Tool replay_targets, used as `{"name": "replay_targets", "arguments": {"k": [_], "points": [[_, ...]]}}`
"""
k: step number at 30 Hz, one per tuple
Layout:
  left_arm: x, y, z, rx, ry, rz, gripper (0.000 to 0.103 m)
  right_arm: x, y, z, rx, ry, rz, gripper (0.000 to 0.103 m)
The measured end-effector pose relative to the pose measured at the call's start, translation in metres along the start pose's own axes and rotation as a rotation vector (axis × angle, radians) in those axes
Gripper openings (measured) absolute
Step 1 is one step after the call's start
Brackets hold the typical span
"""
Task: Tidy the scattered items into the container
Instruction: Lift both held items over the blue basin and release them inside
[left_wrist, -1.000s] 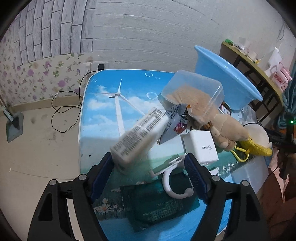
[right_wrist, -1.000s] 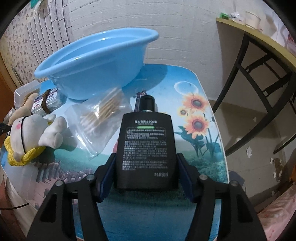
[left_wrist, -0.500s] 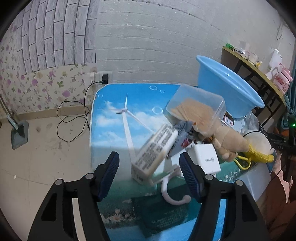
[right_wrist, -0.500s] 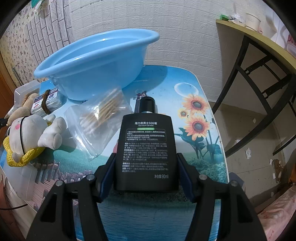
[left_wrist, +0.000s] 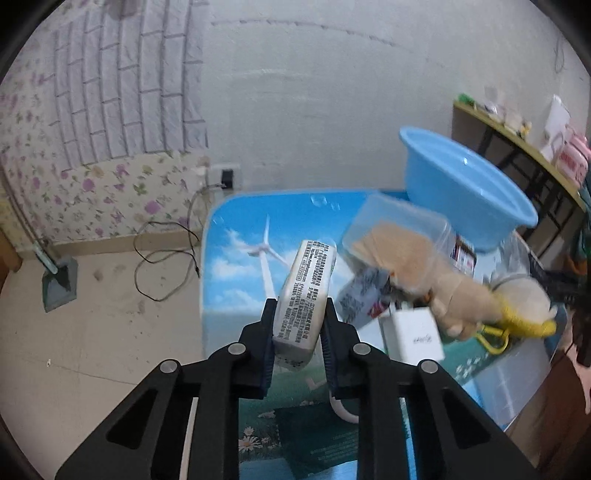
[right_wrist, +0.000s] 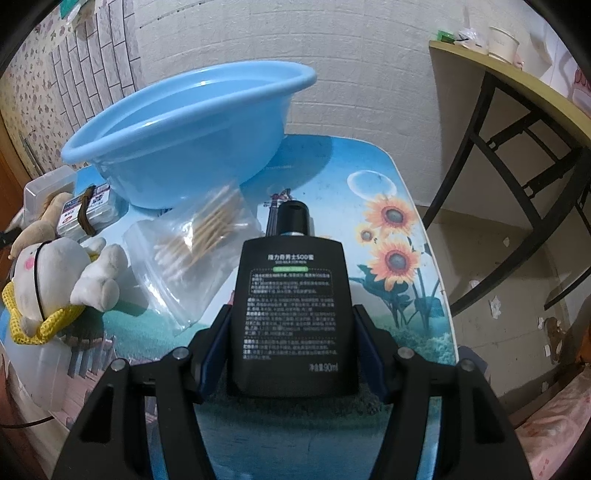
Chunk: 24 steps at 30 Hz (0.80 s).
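My left gripper (left_wrist: 297, 317) is shut on a white printed packet (left_wrist: 304, 295) and holds it above the table. The blue basin (left_wrist: 461, 195) stands at the far right; it also shows in the right wrist view (right_wrist: 184, 133) at upper left. My right gripper (right_wrist: 291, 317) has its jaws around a black bottle (right_wrist: 291, 314) that lies on the table. The jaws look a little apart from the bottle's sides.
A clear box (left_wrist: 395, 236), a plush toy (left_wrist: 480, 295), a white charger (left_wrist: 413, 332), a white hook (left_wrist: 343, 410) and a dark green pouch (left_wrist: 314, 432) lie on the table. A bag of cotton swabs (right_wrist: 195, 251), card boxes (right_wrist: 86, 214) and the toy (right_wrist: 55, 284) lie left of the bottle.
My left gripper has closed on the white packet and lifted it. The right gripper and the bottle have hardly moved.
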<state>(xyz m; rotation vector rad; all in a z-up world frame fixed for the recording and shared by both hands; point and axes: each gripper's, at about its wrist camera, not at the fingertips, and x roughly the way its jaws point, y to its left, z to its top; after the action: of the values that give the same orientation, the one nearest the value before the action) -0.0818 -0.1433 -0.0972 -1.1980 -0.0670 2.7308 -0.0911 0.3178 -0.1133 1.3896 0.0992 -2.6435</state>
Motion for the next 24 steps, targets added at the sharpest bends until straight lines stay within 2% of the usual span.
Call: {"name": "replay_targets", "arguments": {"k": [5, 8, 13, 16, 18, 24], "points": [[-0.027, -0.01, 0.014, -0.013, -0.053, 0.039, 0.02, -0.011, -0.01, -0.004, 0.058, -0.025, 0.046, 0.061], [-0.042, -0.02, 0.025, -0.016, -0.09, 0.056, 0.02, -0.025, -0.012, -0.003, 0.07, -0.061, 0.039, 0.061], [-0.055, -0.057, 0.047, 0.042, -0.12, 0.012, 0.02, -0.06, -0.013, 0.01, 0.086, -0.147, 0.06, 0.061], [-0.05, -0.088, 0.067, 0.089, -0.113, -0.052, 0.02, -0.08, -0.007, 0.024, 0.07, -0.195, 0.086, 0.061], [-0.042, -0.107, 0.08, 0.12, -0.109, -0.067, 0.02, -0.086, 0.001, 0.038, 0.051, -0.216, 0.116, 0.061], [0.006, -0.169, 0.109, 0.203, -0.051, -0.127, 0.02, -0.081, 0.023, 0.08, 0.003, -0.244, 0.162, 0.061]]}}
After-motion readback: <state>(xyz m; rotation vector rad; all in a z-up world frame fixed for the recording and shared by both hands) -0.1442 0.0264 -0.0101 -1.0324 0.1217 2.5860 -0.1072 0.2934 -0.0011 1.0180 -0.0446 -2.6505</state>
